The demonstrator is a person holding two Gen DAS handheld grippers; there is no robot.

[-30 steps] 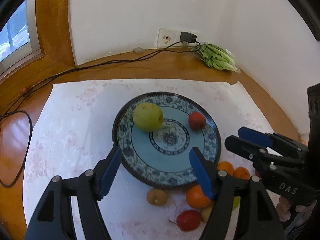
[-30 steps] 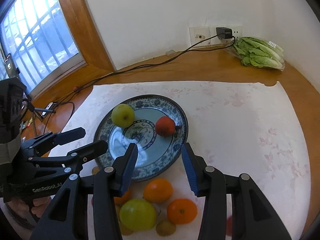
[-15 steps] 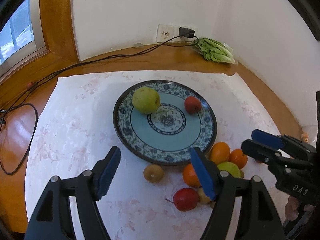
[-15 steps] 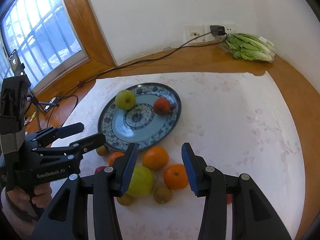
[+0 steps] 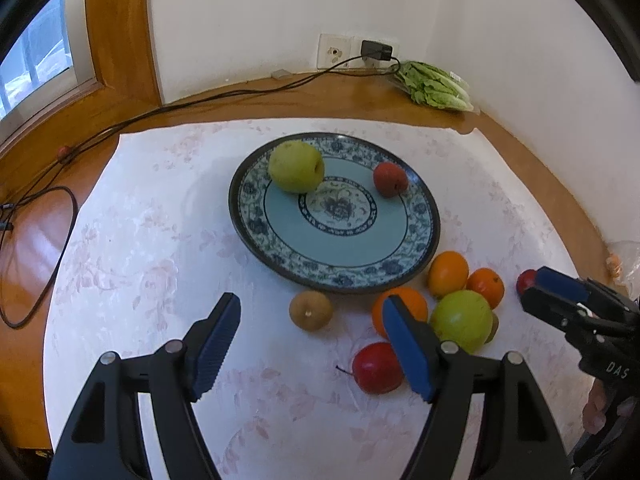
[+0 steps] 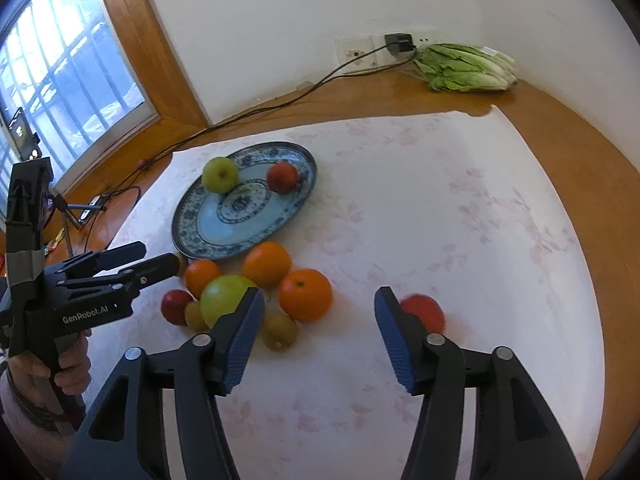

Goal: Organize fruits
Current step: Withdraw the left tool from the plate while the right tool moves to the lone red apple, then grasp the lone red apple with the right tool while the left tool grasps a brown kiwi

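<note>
Blue-padded, our right gripper (image 6: pixel 320 332) has just spread its empty jaws and pulled back from the plate (image 6: pixel 188 240) toward the loose fruit, the left gripper (image 5: pixel 312 344) open too, so another pickup looks next.

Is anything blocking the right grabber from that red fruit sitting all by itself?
Nothing visible. The right gripper, whose jaws have just been opening, has only bare cloth ahead, and the lone red fruit lies just beyond its right-hand finger. The fruit pile sits off to the left.
</note>
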